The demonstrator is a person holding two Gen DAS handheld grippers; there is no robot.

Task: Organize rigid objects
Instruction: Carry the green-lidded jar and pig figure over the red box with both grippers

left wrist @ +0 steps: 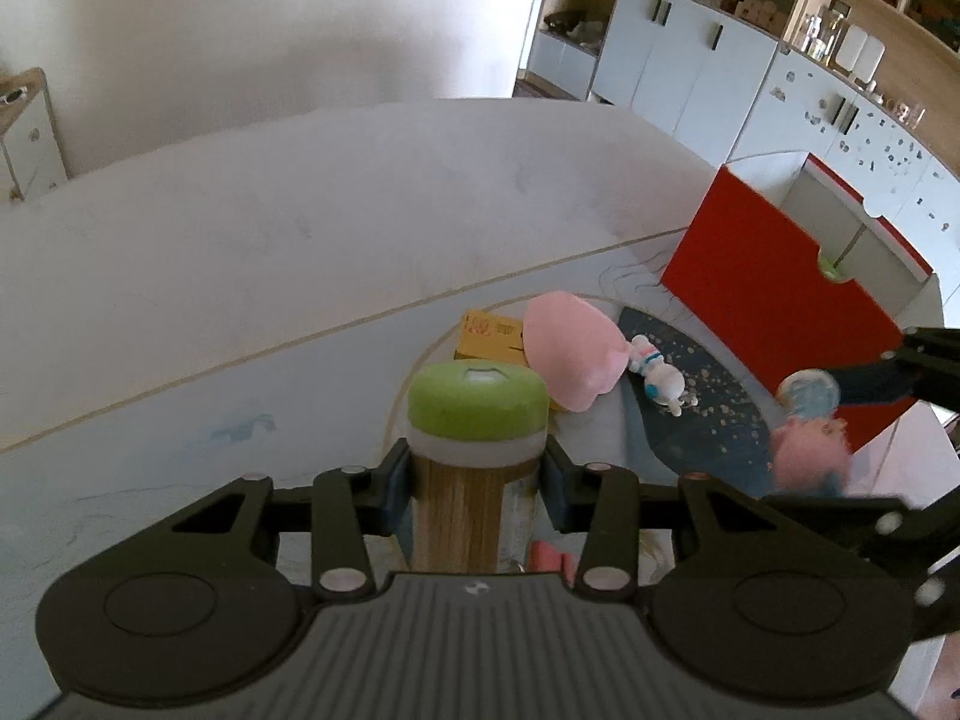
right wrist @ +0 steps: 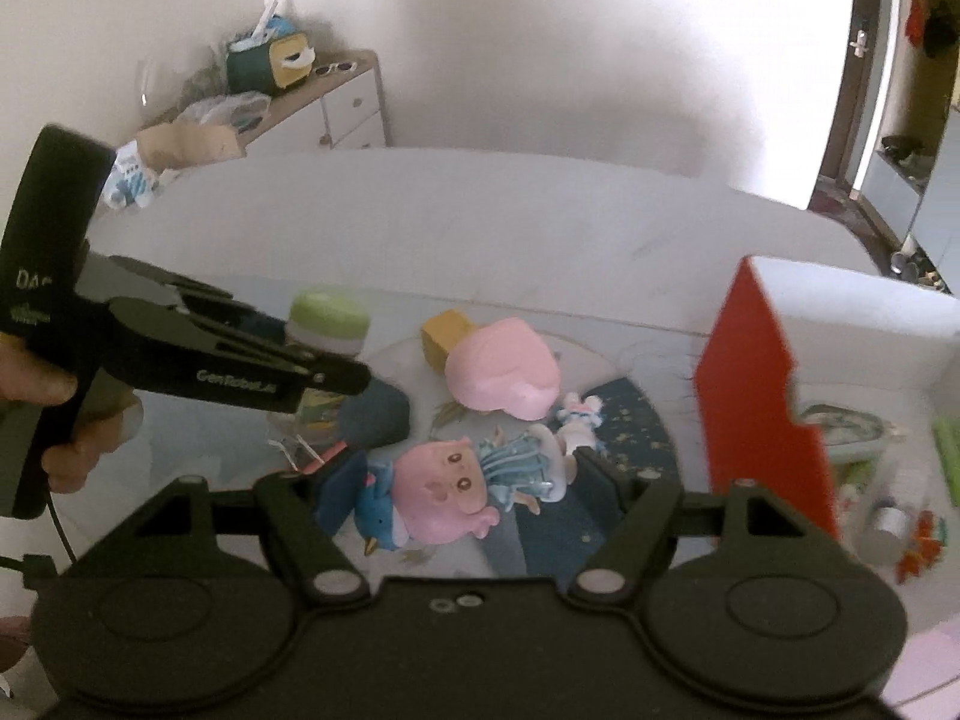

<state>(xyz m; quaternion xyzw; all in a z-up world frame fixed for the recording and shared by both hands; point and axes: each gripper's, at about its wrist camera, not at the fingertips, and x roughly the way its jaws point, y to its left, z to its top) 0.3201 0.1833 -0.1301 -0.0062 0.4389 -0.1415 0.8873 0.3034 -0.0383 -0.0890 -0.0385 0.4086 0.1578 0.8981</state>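
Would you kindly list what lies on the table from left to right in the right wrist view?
Green-lidded bottle → yellow box → pink dome-shaped toy → red box.

pale table (left wrist: 240, 252) with a printed mat, yellow box (left wrist: 489, 336) and pink shell-ish thing (left wrist: 570, 351) lying just ahead of the left tongs, little white figurine (left wrist: 657, 375) beside them, red-sided box (left wrist: 774, 300) off right
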